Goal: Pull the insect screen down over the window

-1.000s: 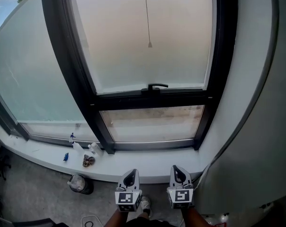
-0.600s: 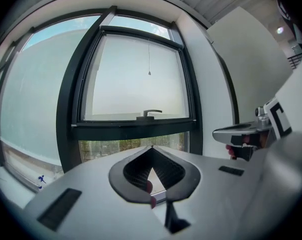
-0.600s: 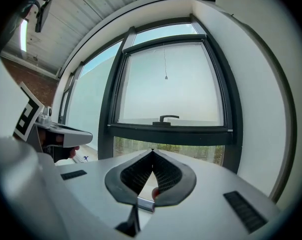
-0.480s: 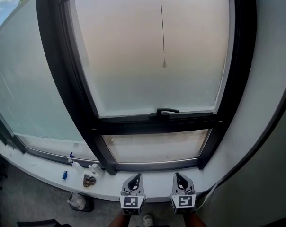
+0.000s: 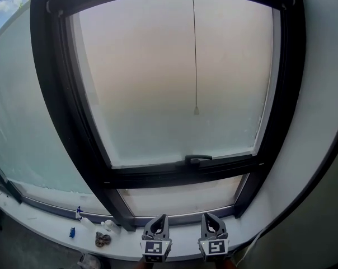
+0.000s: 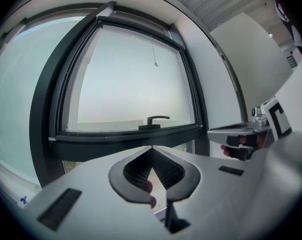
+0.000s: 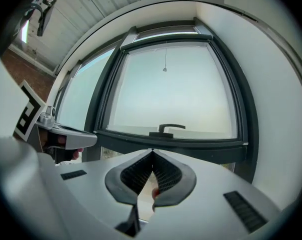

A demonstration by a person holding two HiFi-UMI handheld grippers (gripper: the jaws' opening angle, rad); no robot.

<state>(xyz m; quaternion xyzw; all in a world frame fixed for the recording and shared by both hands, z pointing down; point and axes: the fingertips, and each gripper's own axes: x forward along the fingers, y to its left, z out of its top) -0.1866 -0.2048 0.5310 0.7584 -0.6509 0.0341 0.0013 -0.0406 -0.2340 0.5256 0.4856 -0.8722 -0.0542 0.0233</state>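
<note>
A black-framed window [image 5: 62, 122] fills the head view. A thin pull cord [image 5: 195, 49] hangs from its top bar and ends in a small weight [image 5: 196, 111] in front of the frosted pane. The screen itself does not show over the glass. A black handle [image 5: 198, 159] sits on the lower rail. My left gripper [image 5: 159, 218] and right gripper [image 5: 208, 216] are side by side low in front of the sill, both shut and holding nothing. They point level at the window: the cord's weight [image 6: 155, 64] [image 7: 164, 69] hangs well above and beyond the closed tips [image 6: 152, 147] [image 7: 152, 151].
A white sill [image 5: 46, 223] runs under the window with small bottles [image 5: 78, 213] and a brown object [image 5: 103, 239] at its left. A large fixed pane [image 5: 18, 105] lies to the left. A white wall [image 5: 323, 105] stands close on the right.
The window has come closer and fills more of the head view, and the cord's weight sits lower in it. Both grippers moved forward toward the sill, still shut.
</note>
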